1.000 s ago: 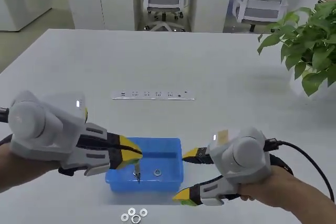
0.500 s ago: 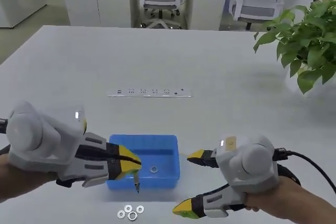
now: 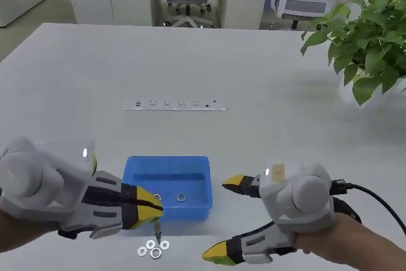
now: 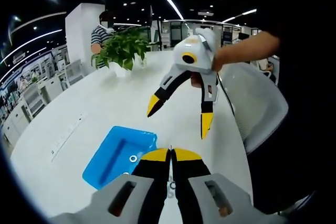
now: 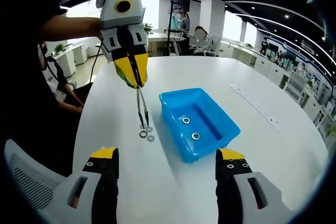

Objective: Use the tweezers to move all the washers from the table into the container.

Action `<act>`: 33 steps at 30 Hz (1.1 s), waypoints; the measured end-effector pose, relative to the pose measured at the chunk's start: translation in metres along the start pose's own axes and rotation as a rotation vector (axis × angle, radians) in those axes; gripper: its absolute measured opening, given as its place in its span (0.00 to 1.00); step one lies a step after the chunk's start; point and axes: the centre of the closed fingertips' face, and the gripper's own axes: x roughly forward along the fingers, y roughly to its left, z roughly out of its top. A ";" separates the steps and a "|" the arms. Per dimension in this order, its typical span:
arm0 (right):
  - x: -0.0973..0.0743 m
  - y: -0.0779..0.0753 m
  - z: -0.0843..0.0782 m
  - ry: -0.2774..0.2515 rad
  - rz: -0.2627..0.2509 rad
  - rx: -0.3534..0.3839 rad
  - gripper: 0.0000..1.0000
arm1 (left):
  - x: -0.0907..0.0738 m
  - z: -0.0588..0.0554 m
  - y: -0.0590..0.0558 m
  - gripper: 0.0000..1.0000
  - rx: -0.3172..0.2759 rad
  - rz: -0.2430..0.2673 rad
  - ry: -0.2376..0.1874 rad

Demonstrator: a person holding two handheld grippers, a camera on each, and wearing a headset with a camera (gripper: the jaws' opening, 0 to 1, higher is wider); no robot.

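The left hand-held gripper [image 3: 152,207] is clenched on the tweezers [image 5: 142,109] — their tips point down at a few washers [image 3: 152,249] on the counter [image 3: 254,93], just beside the blue container [image 3: 168,160]. Two more lie inside it. The right hand-held gripper [image 3: 222,220] has its jaws spread wide, holding nothing.

Blue open-topped container [image 3: 166,160]: sits flat on the surface, holds two silver washers [image 3: 181,198]. Thin metal tweezers [image 5: 141,107]: hang point-down, pinched in the left gripper [image 5: 137,81] jaws, tips right at a few loose washers [image 3: 152,249] just beside the container.
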 end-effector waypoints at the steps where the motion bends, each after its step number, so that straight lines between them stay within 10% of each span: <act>1: 0.000 0.001 0.000 0.000 0.001 0.000 0.76 | 0.000 -0.001 -0.001 0.05 -0.002 0.000 0.001; 33: 0.004 0.011 -0.006 0.012 0.013 -0.007 0.73 | 0.006 -0.022 -0.014 0.05 -0.023 -0.014 -0.003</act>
